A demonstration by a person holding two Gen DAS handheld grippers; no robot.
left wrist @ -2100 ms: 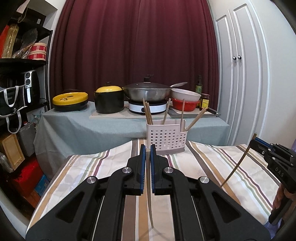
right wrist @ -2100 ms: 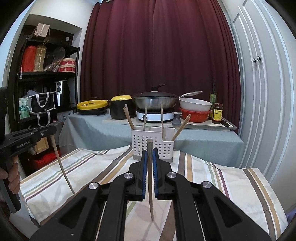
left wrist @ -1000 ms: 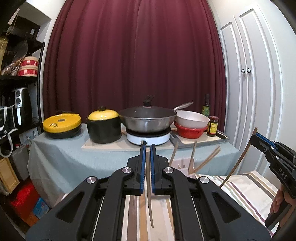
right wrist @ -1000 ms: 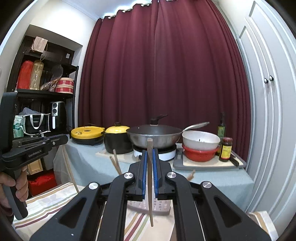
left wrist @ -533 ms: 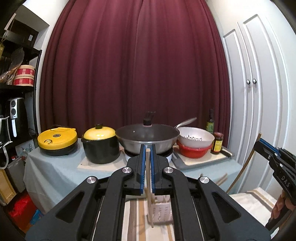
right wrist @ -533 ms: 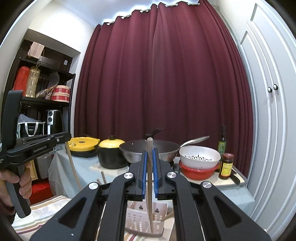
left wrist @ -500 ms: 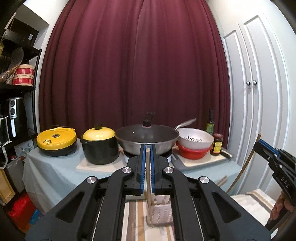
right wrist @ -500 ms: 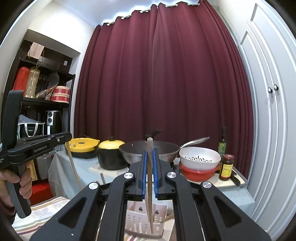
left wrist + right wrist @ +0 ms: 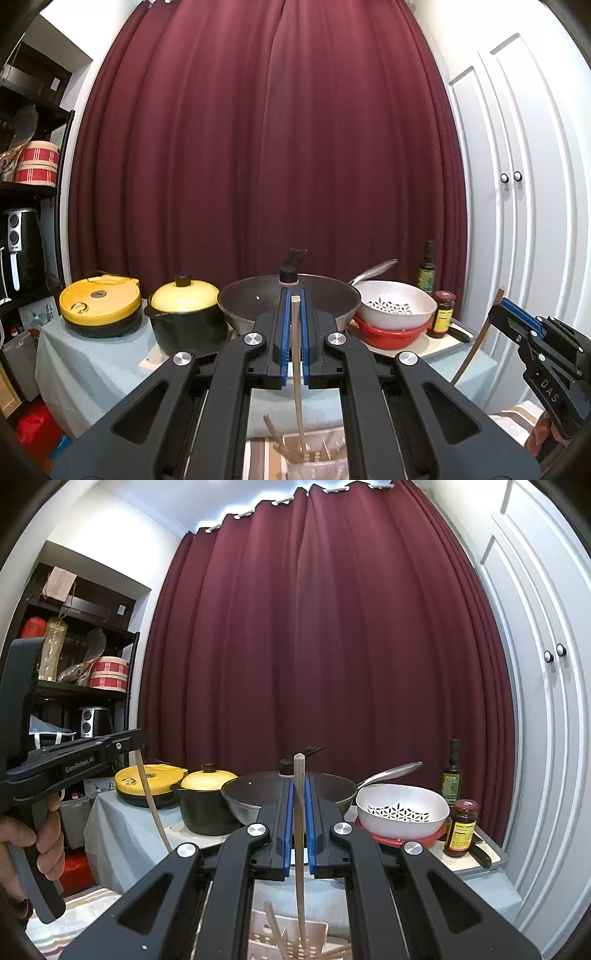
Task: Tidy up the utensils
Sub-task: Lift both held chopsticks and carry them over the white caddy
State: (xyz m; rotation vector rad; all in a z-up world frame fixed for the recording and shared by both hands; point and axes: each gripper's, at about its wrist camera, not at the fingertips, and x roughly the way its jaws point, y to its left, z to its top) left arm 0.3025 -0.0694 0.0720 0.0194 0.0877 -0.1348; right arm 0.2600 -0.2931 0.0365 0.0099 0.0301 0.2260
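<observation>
Chopsticks are what we carry, one in each pair of tongs, and both hang tip-down because the white perforated holder (image 9: 288, 941) sits directly below us, ready to take them from above. Our left tongs (image 9: 292, 328) are pressed together on a wooden chopstick (image 9: 297, 387), pinching it near its square top so the long free end can reach down; its tip lies over, or just inside, the holder's mouth, and we cannot tell which. Our right tongs (image 9: 300, 812) likewise pinch their own chopstick (image 9: 300, 849), held upright with a short stub standing above the blue pads, its lower end among the sticks already leaning in the holder. We judge this high grip deliberate: it keeps the tongs clear of the rim and of the sticks inside. Beyond the tongs, well apart, the counter (image 9: 110, 823) bears a wok (image 9: 280, 794), a black pot with a yellow lid (image 9: 207, 805) and a white colander (image 9: 402, 812), none of which concern us. Release looks the next call, once each tip is surely within a compartment.
</observation>
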